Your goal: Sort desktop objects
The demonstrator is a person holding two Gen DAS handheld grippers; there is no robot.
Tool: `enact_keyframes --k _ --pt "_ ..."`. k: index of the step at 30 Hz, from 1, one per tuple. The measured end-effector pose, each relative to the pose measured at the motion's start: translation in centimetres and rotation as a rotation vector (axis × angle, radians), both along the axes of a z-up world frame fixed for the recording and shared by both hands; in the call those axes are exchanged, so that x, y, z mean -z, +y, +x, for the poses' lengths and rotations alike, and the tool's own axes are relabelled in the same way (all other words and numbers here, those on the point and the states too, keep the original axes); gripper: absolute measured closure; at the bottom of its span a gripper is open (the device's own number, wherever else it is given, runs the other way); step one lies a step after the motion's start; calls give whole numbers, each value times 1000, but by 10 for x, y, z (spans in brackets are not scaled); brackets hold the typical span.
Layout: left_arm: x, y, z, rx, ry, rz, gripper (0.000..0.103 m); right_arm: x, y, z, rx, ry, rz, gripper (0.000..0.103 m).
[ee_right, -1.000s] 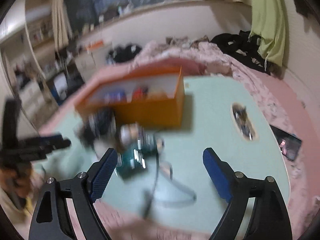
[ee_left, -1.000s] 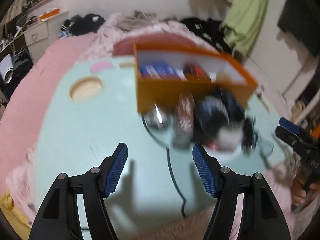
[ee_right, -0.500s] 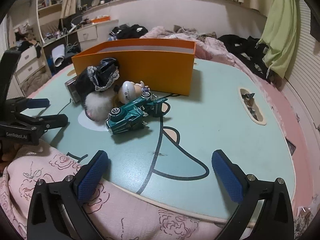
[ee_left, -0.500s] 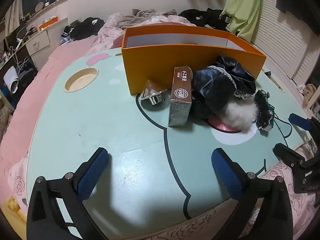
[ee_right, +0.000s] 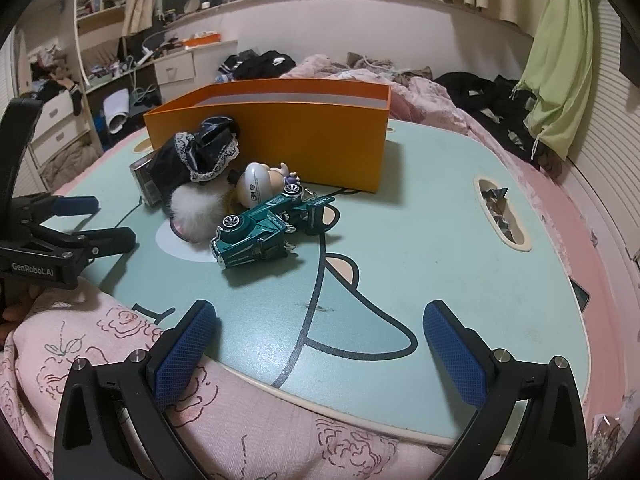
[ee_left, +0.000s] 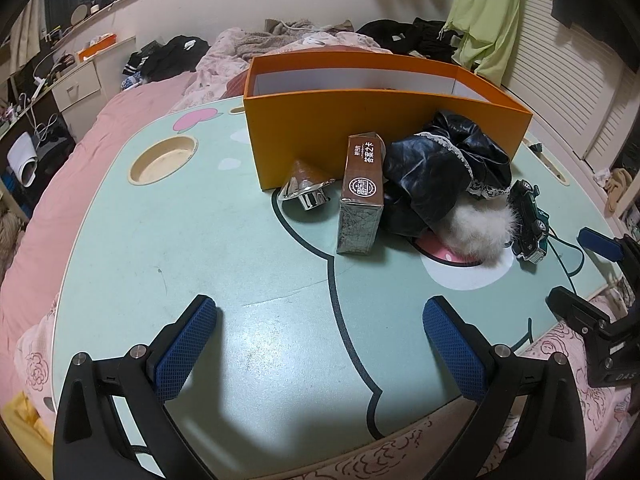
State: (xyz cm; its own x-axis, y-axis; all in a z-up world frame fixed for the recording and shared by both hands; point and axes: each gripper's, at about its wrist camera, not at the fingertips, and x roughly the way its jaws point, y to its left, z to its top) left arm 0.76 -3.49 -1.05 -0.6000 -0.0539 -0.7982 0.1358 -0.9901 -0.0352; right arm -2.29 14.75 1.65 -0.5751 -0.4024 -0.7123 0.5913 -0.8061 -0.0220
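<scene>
Left tongs (ee_left: 320, 336) spread wide, empty; right tongs (ee_right: 320, 340) the same, both low over the desk (ee_left: 180, 248) near edge. Clutter sits against the orange box (ee_left: 340, 136) front wall, not inside. From the right tongs the green toy car (ee_right: 256, 236) lies at 11 o'clock, long axis slanting toward 2 o'clock, nearest item, so right hand probably goes first. From the left tongs the brown card box (ee_left: 360, 196) is at 12, silver cone (ee_left: 304, 188) just beside it.
</scene>
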Motion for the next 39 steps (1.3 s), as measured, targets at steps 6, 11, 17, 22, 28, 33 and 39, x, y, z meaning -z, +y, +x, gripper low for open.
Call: enact_keyframes --k 6,11,17,22,28,33,39 --pt "0 0 0 0 0 0 0 0 -1 1 0 0 -1 0" --pt "0 0 0 0 0 0 0 1 -1 4 -6 5 -5 0" --pt "0 0 0 0 1 0 0 1 -4 5 -12 11 -8 0" --pt "1 0 0 0 1 0 0 1 -4 5 -15 19 -14 0" --pt "1 0 0 -1 1 0 0 0 -3 6 -18 25 -27 1" --pt "1 0 0 -1 1 0 0 -3 6 6 -17 25 -89 17" --pt "1 0 0 -1 2 0 0 -9 10 1 -13 2 -133 38"
